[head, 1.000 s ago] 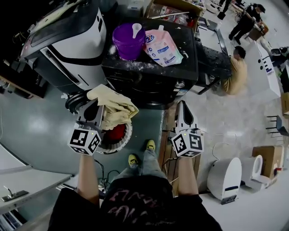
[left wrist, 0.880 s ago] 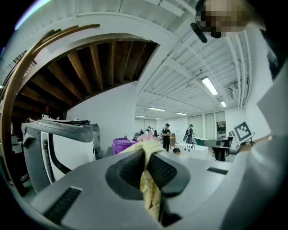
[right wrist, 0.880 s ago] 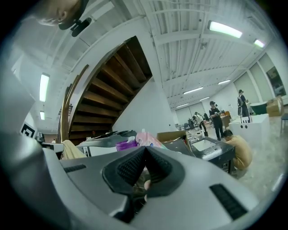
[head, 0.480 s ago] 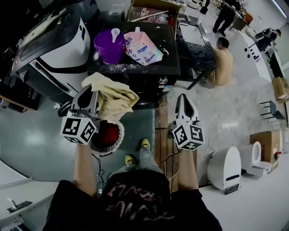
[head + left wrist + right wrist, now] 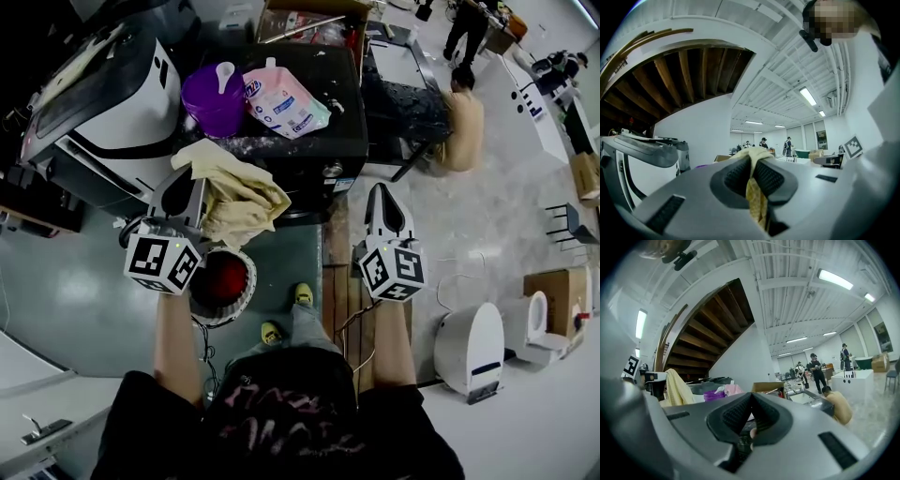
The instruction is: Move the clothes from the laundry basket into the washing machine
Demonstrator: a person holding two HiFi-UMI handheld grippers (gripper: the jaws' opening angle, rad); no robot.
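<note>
Yellow cloth (image 5: pixel 239 202) is pinched between the clamped jaws of the left gripper (image 5: pixel 186 183). It drapes rightward off the gripper's nose, above the laundry basket (image 5: pixel 246 281) and just before the black washing machine (image 5: pixel 347 103). The right gripper (image 5: pixel 382 190) has its jaws together with nothing between them. Both grippers point level and forward on outstretched forearms, well apart.
</note>
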